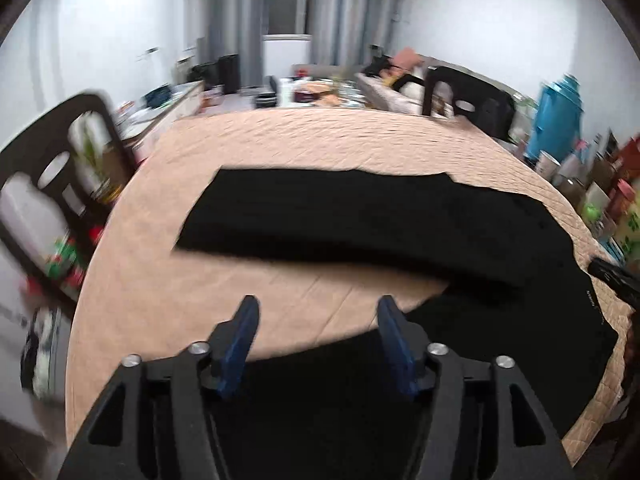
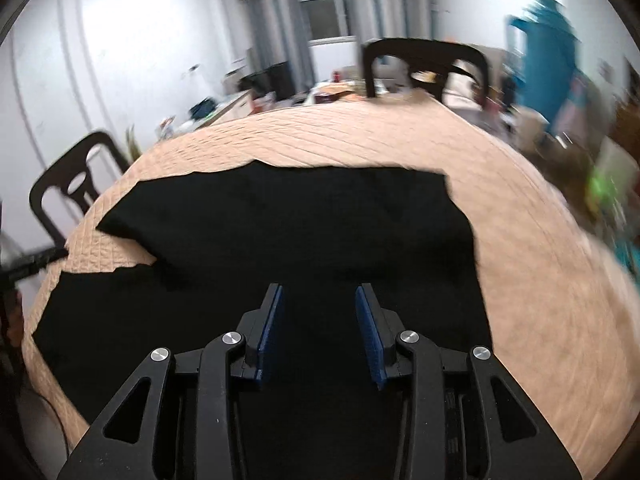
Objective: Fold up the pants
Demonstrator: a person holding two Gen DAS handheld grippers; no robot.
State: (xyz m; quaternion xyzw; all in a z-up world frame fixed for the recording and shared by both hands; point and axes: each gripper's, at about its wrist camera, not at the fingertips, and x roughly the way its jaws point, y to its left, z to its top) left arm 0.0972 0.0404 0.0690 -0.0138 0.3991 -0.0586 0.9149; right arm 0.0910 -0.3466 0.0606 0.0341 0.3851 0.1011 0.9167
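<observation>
Black pants [image 1: 360, 224] lie on the peach quilted table cover [image 1: 312, 140], one leg folded across toward the far left, the other part spreading along the near edge. My left gripper [image 1: 316, 308] hovers open above the bare cover between the two legs, with nothing between its blue pads [image 1: 244, 320]. In the right wrist view the pants [image 2: 304, 224] fill the middle of the table [image 2: 540, 280]. My right gripper [image 2: 320, 296] is open above the black cloth, holding nothing. The tip of the other gripper [image 1: 612, 276] shows at the right edge of the left wrist view.
Dark chairs stand at the left [image 1: 60, 168] and at the far right corner [image 1: 468, 96]. A blue thermos [image 1: 556, 116] and several bottles and boxes [image 1: 600, 196] crowd the right side. A cluttered room with grey curtains [image 1: 296, 20] lies beyond.
</observation>
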